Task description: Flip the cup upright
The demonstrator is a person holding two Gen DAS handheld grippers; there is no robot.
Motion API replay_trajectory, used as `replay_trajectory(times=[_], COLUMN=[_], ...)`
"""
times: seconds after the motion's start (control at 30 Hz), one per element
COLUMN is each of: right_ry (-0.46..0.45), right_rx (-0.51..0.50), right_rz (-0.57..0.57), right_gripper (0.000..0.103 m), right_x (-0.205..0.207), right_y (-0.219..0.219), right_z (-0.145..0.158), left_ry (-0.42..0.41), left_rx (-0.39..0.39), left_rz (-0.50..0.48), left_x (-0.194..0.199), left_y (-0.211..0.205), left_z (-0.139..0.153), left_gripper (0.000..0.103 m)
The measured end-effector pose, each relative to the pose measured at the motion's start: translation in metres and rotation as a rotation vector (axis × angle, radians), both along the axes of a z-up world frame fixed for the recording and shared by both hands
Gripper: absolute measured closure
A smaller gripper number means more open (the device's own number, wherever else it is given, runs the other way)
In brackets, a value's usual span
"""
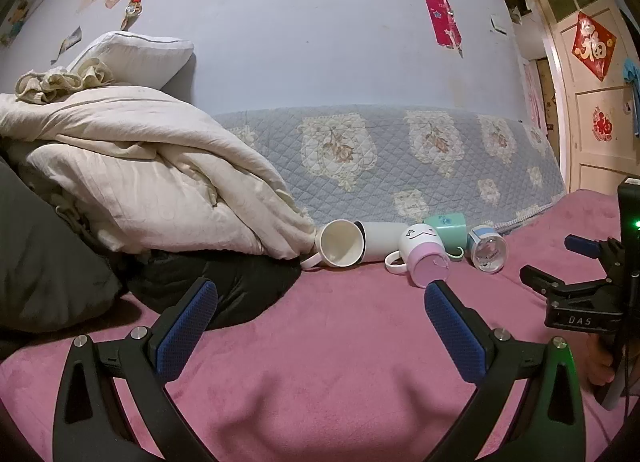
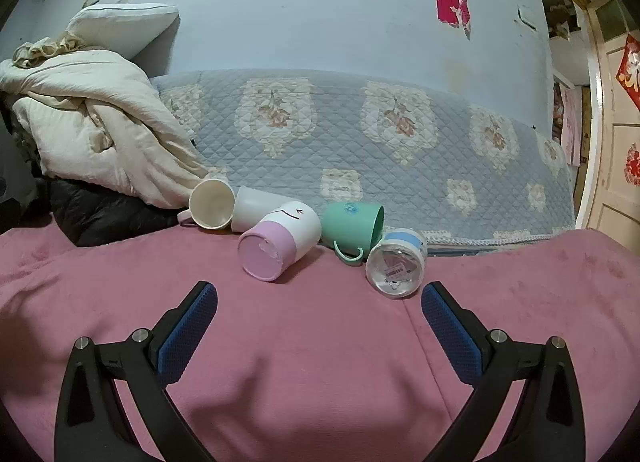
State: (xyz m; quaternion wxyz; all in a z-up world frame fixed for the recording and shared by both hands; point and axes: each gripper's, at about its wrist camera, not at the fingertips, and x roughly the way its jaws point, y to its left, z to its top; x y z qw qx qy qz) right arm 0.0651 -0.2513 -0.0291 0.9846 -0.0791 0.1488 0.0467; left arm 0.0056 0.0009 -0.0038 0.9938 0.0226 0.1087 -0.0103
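Several cups lie on their sides on a pink blanket (image 2: pixel 320 342). From the left: a cream mug (image 2: pixel 212 203) with its mouth toward me, a white cup (image 2: pixel 256 207) behind it, a white and pink mug (image 2: pixel 280 244) with its base toward me, a green mug (image 2: pixel 354 225), and a blue and white cup (image 2: pixel 396 264). They also show in the left wrist view: cream mug (image 1: pixel 340 242), pink mug (image 1: pixel 426 260), green mug (image 1: pixel 448 229), blue cup (image 1: pixel 488 249). My left gripper (image 1: pixel 320 302) is open and empty, short of the cups. My right gripper (image 2: pixel 319 302) is open and empty, just before the pink mug and blue cup.
A heap of cream bedding (image 1: pixel 140 181) on dark clothing (image 1: pixel 224 286) sits at the left, touching the cream mug. A grey quilted cover (image 2: pixel 380 133) rises behind the cups. The right gripper's body (image 1: pixel 584 294) shows at the right edge of the left wrist view. A door (image 1: pixel 592 93) stands far right.
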Motion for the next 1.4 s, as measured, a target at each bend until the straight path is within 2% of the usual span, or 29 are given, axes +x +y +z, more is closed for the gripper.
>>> replay_trajectory(times=[0.5, 1.4], right_ry=[0.016, 0.032], right_rx=[0.039, 0.071], right_rz=[-0.001, -0.013], right_gripper=[0.000, 0.000], right_x=[0.002, 0.006], right_y=[-0.008, -0.013], right_z=[0.000, -0.002], left_ry=[-0.005, 0.007], left_rx=[0.032, 0.018], left_rz=[0.007, 0.031], left_x=[-0.001, 0.001], left_y=[-0.005, -0.001], left_z=[-0.001, -0.001], left_gripper=[0.000, 0.000])
